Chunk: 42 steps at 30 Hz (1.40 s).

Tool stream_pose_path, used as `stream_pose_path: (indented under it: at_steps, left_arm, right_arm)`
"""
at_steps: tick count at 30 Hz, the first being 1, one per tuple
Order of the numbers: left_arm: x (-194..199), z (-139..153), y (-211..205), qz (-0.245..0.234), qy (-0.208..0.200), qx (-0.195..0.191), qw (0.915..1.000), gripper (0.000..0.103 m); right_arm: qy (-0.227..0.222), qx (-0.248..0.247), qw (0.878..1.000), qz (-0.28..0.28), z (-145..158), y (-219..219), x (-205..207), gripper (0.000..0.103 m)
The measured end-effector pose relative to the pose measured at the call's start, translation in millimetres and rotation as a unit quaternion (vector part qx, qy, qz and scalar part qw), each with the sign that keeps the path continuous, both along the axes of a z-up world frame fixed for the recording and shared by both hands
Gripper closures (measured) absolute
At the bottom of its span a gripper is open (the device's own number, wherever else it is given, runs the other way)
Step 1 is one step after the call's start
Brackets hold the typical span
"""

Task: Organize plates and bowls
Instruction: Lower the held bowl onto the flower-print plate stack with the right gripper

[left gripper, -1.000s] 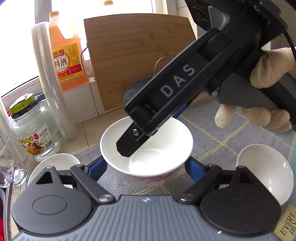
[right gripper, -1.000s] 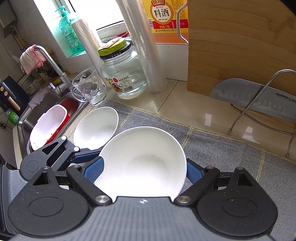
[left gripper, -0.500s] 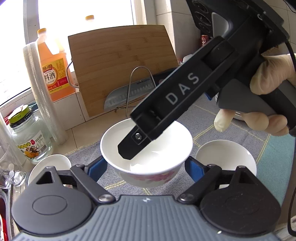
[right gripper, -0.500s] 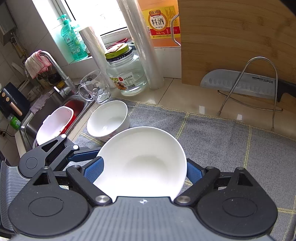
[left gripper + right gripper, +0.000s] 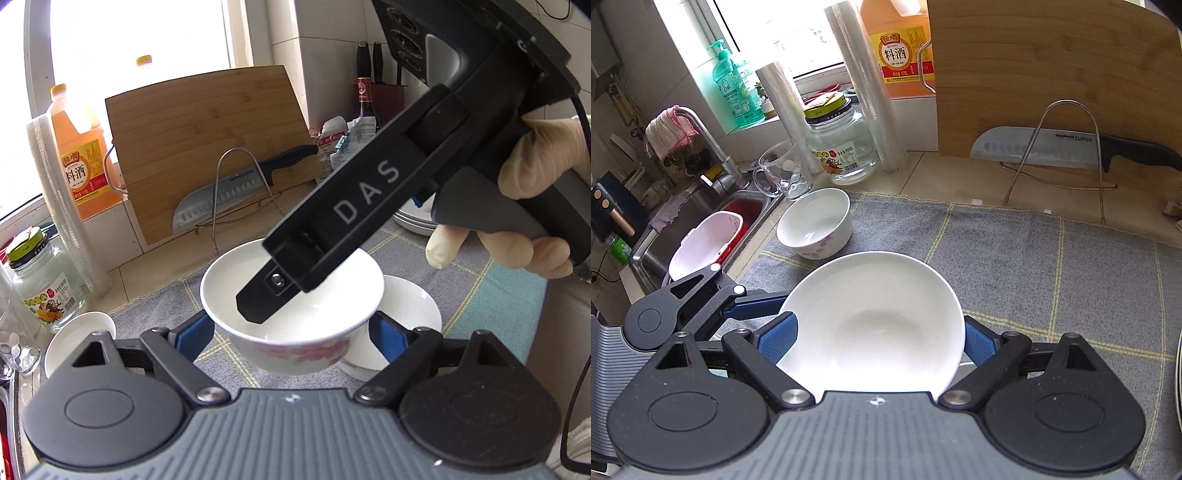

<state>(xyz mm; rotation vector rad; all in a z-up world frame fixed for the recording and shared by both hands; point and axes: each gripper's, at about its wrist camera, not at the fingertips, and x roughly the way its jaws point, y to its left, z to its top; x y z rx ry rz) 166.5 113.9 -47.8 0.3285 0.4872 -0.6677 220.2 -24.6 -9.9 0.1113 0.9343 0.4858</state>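
Left wrist view: the left claw point(image 5: 291, 334) pinches a pink-flowered white bowl point(image 5: 291, 317) above a second white bowl point(image 5: 410, 314) on the grey cloth point(image 5: 476, 295).

Right wrist view: the right claw point(image 5: 881, 338) pinches the same bowl's point(image 5: 871, 325) sides; another flowered bowl point(image 5: 814, 221) sits far left near the sink point(image 5: 738, 210).

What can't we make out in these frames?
- Left view: right claw tip dips into bowl; grip hidden by its own body.
- Left view: second bowl half hidden behind the held one.
- Left view: plates mostly covered by right claw and hand.
- Right view: bowl's near rim cut off by claw housing.
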Motion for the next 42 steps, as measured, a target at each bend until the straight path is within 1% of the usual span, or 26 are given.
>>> stream_pose_path:
  at_steps: [10, 18, 24, 32, 42]
  left_arm:
    - [-2.9, -2.4, -25.6, -0.056, 0.006, -0.004, 0.9984, 0.013]
    - [2.7, -13.0, -45.3, -0.082, 0.021, 0.005, 0.9964, 0.013]
    - [9.8, -21.0, -52.9, -0.087, 0.036, 0.013, 0.9954, 0.013]
    - [10.0, -30.1, -54.0, -0.086, 0.049, 0.020, 0.9949, 0.013]
    - [12.0, -29.0, -55.8, -0.084, 0.056, 0.026, 0.9945, 0.013]
  right_arm:
    - [-0.003, -0.004, 0.999, -0.054, 3.5, -31.2, -29.1, 0.007]
    - [0.003, -0.005, 0.996, -0.088, -3.6, -49.7, -38.2, 0.007]
    - [0.015, -0.003, 0.995, -0.096, -13.6, -56.4, -38.2, 0.007]
    - [0.029, 0.000, 0.995, -0.096, -25.6, -58.7, -34.6, 0.007]
    - [0.037, -0.001, 0.995, -0.093, -31.3, -58.6, -30.8, 0.007]
